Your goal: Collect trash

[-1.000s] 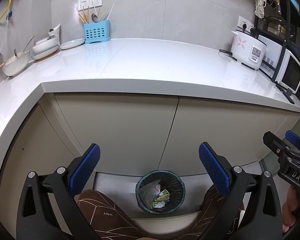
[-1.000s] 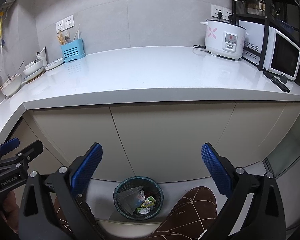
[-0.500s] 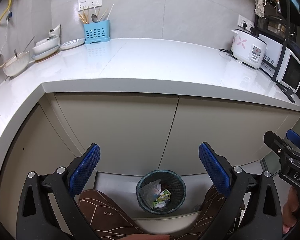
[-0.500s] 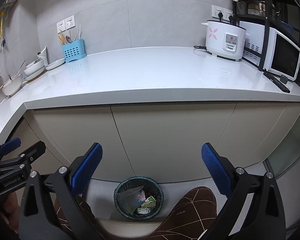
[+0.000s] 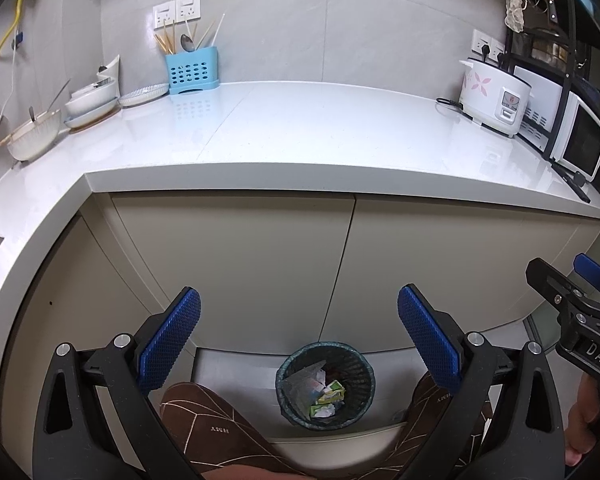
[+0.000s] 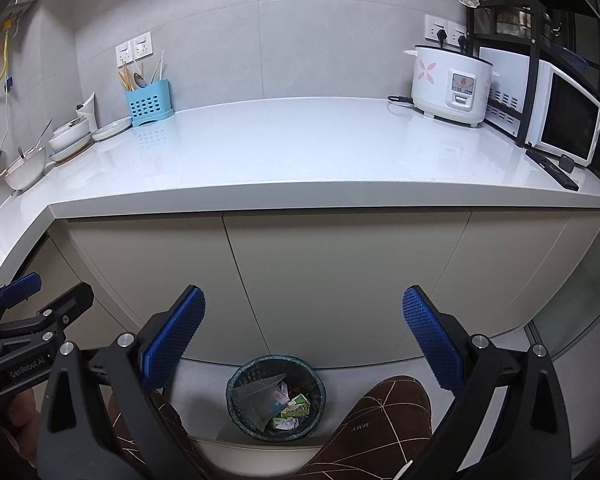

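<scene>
A dark mesh waste bin (image 5: 325, 385) (image 6: 275, 397) stands on the floor against the cabinet base, holding crumpled paper, a clear wrapper and a green-yellow carton (image 5: 329, 393) (image 6: 296, 403). My left gripper (image 5: 298, 334) hangs open above and in front of the bin with nothing between its blue pads. My right gripper (image 6: 303, 332) is likewise open and empty, and it shows at the right edge of the left wrist view (image 5: 572, 280). The left gripper appears at the left edge of the right wrist view (image 6: 44, 292). No loose trash lies on the white worktop (image 5: 300, 132).
Cream cabinet doors (image 5: 236, 264) face me below the worktop edge. On the worktop stand bowls and plates (image 5: 88, 100), a blue utensil holder (image 5: 192, 72), a rice cooker (image 6: 450, 84) and a microwave (image 6: 568, 120). Brown slippers (image 5: 208, 424) (image 6: 380, 420) flank the bin.
</scene>
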Demonstrator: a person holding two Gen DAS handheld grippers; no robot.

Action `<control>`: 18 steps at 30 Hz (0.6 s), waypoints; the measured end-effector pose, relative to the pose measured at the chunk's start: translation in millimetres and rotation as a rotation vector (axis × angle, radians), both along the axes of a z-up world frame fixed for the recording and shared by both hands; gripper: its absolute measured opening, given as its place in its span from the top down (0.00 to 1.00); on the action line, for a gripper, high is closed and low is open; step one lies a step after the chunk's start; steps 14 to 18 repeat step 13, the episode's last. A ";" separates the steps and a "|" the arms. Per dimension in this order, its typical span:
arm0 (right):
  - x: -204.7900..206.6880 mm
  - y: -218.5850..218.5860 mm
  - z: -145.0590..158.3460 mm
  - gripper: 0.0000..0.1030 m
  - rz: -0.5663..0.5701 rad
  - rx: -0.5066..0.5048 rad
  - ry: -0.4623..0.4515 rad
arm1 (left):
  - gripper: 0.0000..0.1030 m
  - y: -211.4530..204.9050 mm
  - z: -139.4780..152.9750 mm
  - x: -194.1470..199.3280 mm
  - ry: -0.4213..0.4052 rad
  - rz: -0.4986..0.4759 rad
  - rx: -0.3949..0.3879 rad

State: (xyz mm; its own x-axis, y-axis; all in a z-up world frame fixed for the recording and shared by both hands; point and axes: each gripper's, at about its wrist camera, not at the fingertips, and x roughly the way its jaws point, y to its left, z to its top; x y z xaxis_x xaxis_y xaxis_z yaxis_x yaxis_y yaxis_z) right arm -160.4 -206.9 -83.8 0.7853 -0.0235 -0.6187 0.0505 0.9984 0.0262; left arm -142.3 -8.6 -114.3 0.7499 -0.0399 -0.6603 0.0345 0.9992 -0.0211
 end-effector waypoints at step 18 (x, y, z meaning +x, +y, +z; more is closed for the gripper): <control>-0.2 -0.9 3.6 0.07 0.001 -0.006 -0.004 | 0.06 3.3 0.3 1.6 0.014 0.002 -0.022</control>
